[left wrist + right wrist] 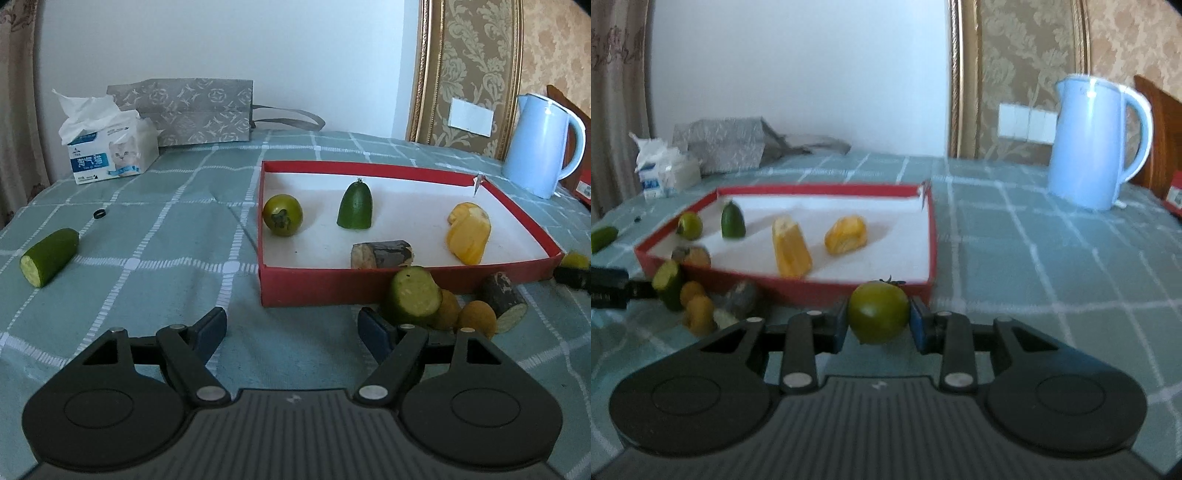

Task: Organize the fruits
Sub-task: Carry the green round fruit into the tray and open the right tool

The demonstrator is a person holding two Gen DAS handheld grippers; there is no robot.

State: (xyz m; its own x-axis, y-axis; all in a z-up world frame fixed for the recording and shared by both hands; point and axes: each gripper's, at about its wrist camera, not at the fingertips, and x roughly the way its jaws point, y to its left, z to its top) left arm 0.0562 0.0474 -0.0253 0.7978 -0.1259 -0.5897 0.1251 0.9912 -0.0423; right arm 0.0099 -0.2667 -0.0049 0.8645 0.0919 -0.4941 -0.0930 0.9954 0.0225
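Observation:
My left gripper point(293, 328) hangs open over the tablecloth before the red box point(314, 288), with nothing between its fingers. Just off its right fingertip lie a cut cucumber piece point(412, 295), two small brown-yellow fruits point(476, 317) and a dark cane piece point(504, 299). Inside the box sit a green tomato point(282, 215), a cucumber tip point(354, 206), a cane piece point(382, 254) and yellow fruit pieces point(469, 232). My right gripper point(879, 321) is shut on another green tomato point(879, 312), near the front right corner of the red box point(812, 291).
Another cucumber piece point(50, 256) and a small black ring point(99, 213) lie on the cloth to the left. A tissue box point(110, 147) and a grey bag point(192, 110) stand at the back left. A pale blue kettle point(1097, 144) stands at the back right.

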